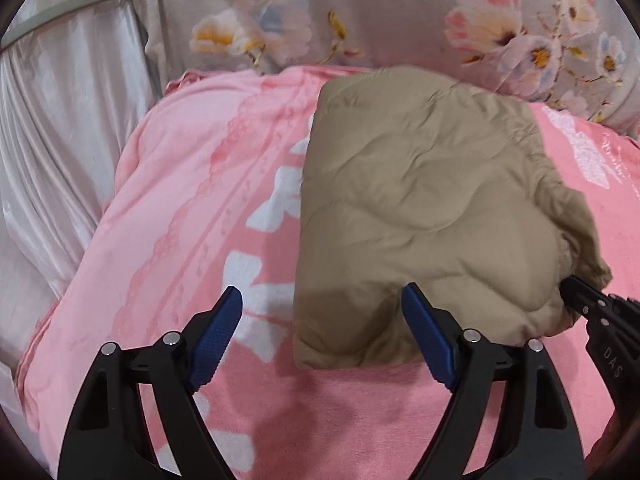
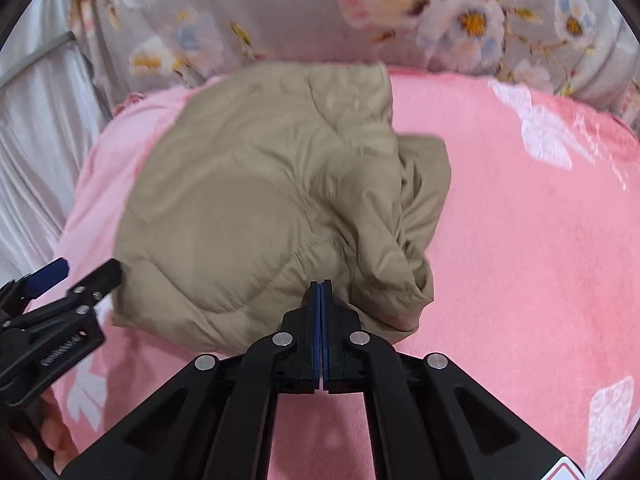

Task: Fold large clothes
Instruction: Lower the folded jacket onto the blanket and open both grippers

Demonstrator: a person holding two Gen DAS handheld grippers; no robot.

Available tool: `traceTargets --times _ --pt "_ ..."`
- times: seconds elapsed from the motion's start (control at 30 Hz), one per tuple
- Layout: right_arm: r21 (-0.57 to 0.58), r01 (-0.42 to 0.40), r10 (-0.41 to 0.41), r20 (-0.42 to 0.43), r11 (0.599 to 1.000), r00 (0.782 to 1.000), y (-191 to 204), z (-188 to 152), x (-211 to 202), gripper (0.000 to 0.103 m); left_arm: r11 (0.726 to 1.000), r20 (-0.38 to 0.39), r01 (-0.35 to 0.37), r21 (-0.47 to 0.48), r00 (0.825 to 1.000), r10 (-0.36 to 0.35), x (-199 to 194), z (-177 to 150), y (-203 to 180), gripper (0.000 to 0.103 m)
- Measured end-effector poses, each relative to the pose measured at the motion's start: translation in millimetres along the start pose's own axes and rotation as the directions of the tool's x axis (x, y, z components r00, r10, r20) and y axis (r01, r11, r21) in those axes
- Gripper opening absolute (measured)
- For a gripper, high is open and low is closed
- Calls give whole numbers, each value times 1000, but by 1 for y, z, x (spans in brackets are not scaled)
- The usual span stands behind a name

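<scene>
Pink blanket (image 2: 520,240) carries the folded tan padded jacket (image 2: 260,208) near its far left corner. Right gripper (image 2: 320,292) pinches the jacket's near edge; left gripper (image 1: 320,332) hovers wide. Flattening the bunched right side seems wise.

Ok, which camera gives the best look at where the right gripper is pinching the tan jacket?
The right wrist view: the right gripper sits centred, jaws shut on the tan jacket at its near edge. The left wrist view shows only that gripper's tip at the jacket's right corner.

A pink blanket (image 1: 192,208) with white patterns covers the bed, backed by grey floral bedding (image 1: 380,12) and a pale satin curtain (image 1: 52,128).
</scene>
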State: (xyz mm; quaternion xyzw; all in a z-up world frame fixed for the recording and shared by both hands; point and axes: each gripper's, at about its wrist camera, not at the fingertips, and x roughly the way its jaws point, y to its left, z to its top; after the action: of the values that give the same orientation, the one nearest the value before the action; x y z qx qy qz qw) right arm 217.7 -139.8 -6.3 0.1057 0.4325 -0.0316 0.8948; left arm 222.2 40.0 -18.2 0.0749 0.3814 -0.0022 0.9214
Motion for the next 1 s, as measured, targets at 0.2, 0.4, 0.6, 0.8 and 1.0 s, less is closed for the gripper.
traceTargets --times 0.2,0.4,0.6,0.8,1.0 --pt "17 -4 5 -42 1000 999 -1 -16 19 0 1000 -25 -6 -8 1000 5 22 -16 -1 79" --pt "55 -27 31 -66 998 997 -7 -24 39 0 1000 -28 -14 5 1000 14 35 -25 -9 79" --pt "40 -12 15 -64 999 998 -4 -25 43 0 1000 -28 -20 5 999 20 40 -28 -11 79" --pt "22 25 -23 -69 999 997 1 -25 42 0 999 -42 -32 2 999 32 40 -29 -14 79" --pt "39 35 -32 -97 999 995 0 -20 35 0 999 -63 -39 2 997 39 35 -29 -16 77"
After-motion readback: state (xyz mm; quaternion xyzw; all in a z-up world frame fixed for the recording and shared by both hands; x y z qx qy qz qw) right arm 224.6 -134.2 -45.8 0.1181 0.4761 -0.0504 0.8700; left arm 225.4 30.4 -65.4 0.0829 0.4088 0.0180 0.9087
